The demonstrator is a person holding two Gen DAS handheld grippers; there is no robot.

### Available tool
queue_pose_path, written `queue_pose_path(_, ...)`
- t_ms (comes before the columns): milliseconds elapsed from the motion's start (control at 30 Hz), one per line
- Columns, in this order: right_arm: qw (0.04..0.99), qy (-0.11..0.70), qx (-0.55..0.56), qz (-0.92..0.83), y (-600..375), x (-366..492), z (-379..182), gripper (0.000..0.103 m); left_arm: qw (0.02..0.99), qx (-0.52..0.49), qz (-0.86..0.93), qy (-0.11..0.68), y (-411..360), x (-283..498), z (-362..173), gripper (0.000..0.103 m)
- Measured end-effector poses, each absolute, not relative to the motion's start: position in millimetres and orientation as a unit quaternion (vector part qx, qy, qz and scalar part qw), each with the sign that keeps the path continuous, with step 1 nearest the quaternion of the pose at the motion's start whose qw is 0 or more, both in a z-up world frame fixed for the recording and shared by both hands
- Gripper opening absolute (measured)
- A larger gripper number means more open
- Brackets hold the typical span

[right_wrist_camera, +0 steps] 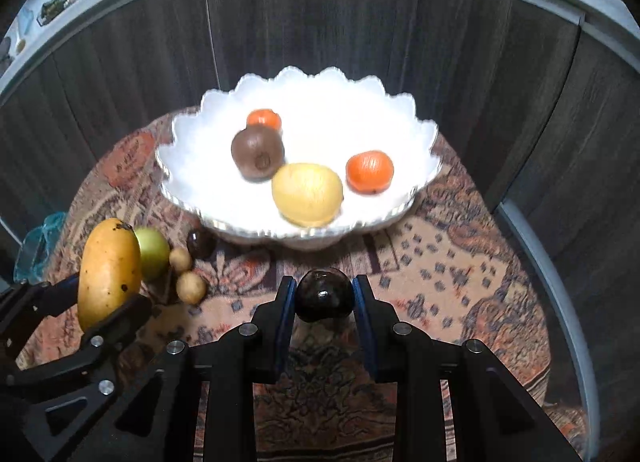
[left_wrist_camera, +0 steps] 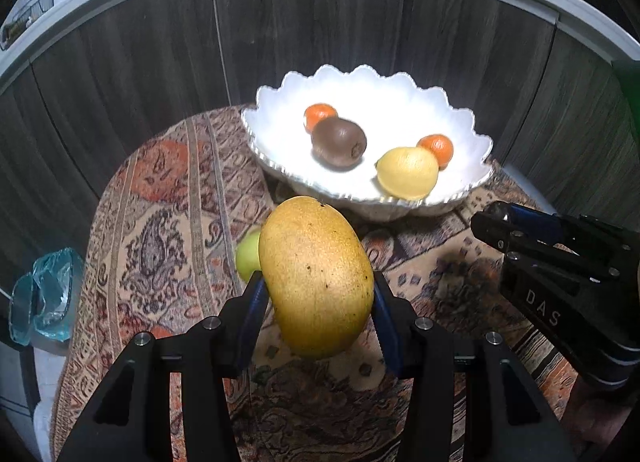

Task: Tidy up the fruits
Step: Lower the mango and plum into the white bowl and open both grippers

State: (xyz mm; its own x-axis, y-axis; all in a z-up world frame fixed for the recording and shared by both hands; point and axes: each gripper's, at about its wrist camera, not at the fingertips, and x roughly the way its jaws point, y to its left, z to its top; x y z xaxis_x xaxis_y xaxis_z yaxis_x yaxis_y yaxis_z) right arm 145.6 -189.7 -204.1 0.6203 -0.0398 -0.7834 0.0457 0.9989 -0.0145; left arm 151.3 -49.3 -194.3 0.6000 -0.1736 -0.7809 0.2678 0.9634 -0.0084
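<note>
Jaws pinch fruit on both sides: left gripper [left_wrist_camera: 318, 290] clamps a yellow mango [left_wrist_camera: 316, 276], right gripper [right_wrist_camera: 324, 296] clamps a dark plum [right_wrist_camera: 324, 294], both held above the tabletop.

Mango sits tilted between the blue pads, stem end up; plum fills the gap between the right pads. White scalloped bowl [right_wrist_camera: 188, 166] stands ahead on the patterned cloth [right_wrist_camera: 440, 270], holding a kiwi [right_wrist_camera: 257, 156], a lemon [right_wrist_camera: 307, 193] and two tangerines [right_wrist_camera: 369, 171]. Green apple [right_wrist_camera: 153, 252] lies just behind the mango, beside two small tan fruits [right_wrist_camera: 191, 287] and a small dark fruit [right_wrist_camera: 201, 243] near the bowl's foot. Dark wood cabinets [right_wrist_camera: 304, 22] behind.
</note>
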Motion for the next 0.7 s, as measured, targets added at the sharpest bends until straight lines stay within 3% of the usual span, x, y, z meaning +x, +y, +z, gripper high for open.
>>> queue_pose_path(700,0.916,0.398,-0.005,-0.048,-222.1,224.1,-170.3,0.03,0.908,0.075,-0.148,0.385,-84.3,244.9,-155.8,0.05)
